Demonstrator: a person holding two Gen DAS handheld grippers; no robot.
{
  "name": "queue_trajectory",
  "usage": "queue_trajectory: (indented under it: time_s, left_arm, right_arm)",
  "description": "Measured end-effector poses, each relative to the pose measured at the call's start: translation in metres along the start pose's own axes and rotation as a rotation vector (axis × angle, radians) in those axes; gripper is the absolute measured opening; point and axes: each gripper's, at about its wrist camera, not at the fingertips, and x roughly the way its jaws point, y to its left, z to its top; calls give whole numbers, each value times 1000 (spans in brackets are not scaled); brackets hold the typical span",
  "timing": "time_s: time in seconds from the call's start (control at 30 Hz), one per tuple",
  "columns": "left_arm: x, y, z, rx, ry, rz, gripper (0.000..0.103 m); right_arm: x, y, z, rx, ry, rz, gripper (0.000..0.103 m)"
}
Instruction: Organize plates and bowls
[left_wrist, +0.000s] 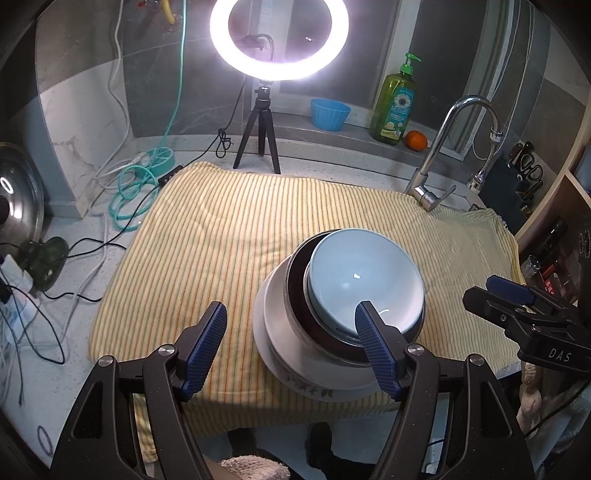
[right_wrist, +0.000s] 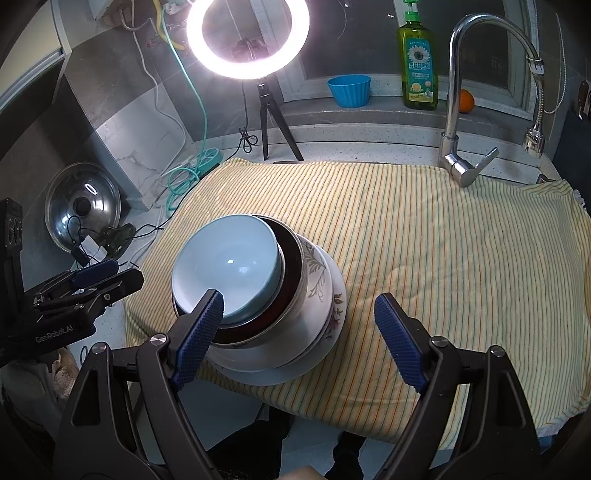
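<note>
A stack of dishes stands near the front edge of a yellow striped towel (left_wrist: 221, 236). A light blue bowl (left_wrist: 364, 277) sits on top, inside a dark steel-rimmed bowl (left_wrist: 295, 291), over a white floral bowl and a white plate (left_wrist: 273, 354). The stack shows in the right wrist view too: blue bowl (right_wrist: 225, 273), dark bowl (right_wrist: 290, 273), floral bowl (right_wrist: 317, 273), plate (right_wrist: 258, 376). My left gripper (left_wrist: 291, 347) is open and empty just before the stack's left side. My right gripper (right_wrist: 299, 339) is open and empty before its right side.
A lit ring light on a tripod (left_wrist: 258, 136) stands behind the towel. A faucet (left_wrist: 436, 162), green soap bottle (left_wrist: 397, 107), blue cup (left_wrist: 328, 112) and orange (left_wrist: 416, 140) are at the back right. Cables (left_wrist: 125, 199) and a pot lid (left_wrist: 18, 206) lie at the left.
</note>
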Motion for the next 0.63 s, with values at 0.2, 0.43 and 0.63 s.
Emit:
queue_trajectory:
  time_s: [0.2, 0.43, 0.63]
  left_arm:
    - [1, 0, 1, 0, 1, -1, 72]
    - [1, -1, 2, 2, 1, -3, 72]
    - [3, 0, 2, 11, -13, 2, 72]
  right_arm:
    - [2, -2, 0, 3, 2, -1, 86]
    - [2, -2, 0, 3, 3, 0, 86]
    - [6, -3, -1, 10, 9, -5, 86]
